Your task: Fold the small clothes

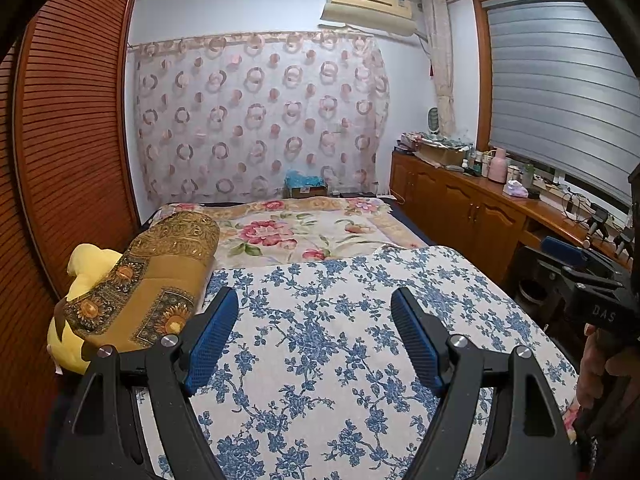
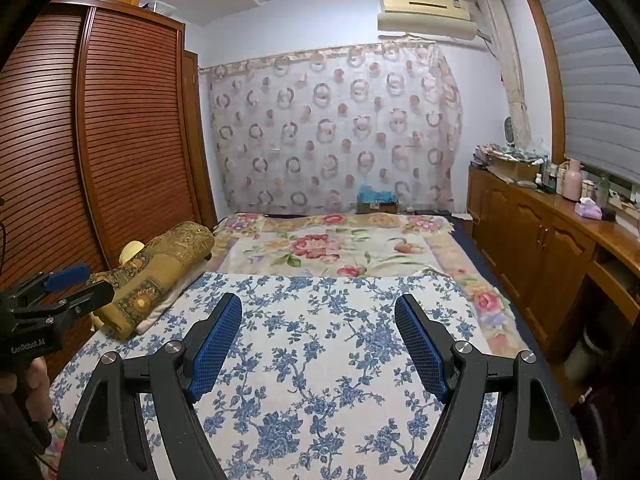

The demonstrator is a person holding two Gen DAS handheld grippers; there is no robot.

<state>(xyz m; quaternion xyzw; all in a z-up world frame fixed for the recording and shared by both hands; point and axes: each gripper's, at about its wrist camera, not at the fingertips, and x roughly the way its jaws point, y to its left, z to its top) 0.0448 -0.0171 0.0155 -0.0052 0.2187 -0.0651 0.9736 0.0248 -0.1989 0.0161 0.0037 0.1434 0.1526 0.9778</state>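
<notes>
Left gripper: my left gripper (image 1: 314, 300) fills the lower half of its own view, jaws spread wide with nothing between the blue pads (image 1: 210, 342). In the right wrist view it shows at the left edge (image 2: 76, 282), gripped by my hand (image 2: 34, 376).

Right gripper: my right gripper (image 2: 318, 306) sits in the lower half of its own view, jaws likewise spread apart and holding nothing. In the left wrist view it pokes in from the right edge (image 1: 568, 256), my hand (image 1: 600, 364) below it.

Blue-flowered cloth: a white cloth with blue flowers (image 1: 340, 320) lies spread flat on the bed, across the lower centre of both views, right under both grippers. Neither gripper touches it as far as I can tell.

Small clothes: I cannot make out any separate small garment; the blue-flowered cloth is the only piece in front of me.

Bed: a blanket with pink roses (image 1: 304, 232) covers the bed beyond the cloth, mid-frame.

Bolster: a gold patterned bolster (image 1: 160, 276) lies along the left edge of the cloth, with a yellow plush toy (image 1: 86, 268) behind it at the left.

Room: louvred wooden wardrobe (image 1: 76, 140) on the left, ring-patterned curtain (image 1: 260, 116) centre, wooden cabinet (image 1: 460, 204) with bottles on the right.
</notes>
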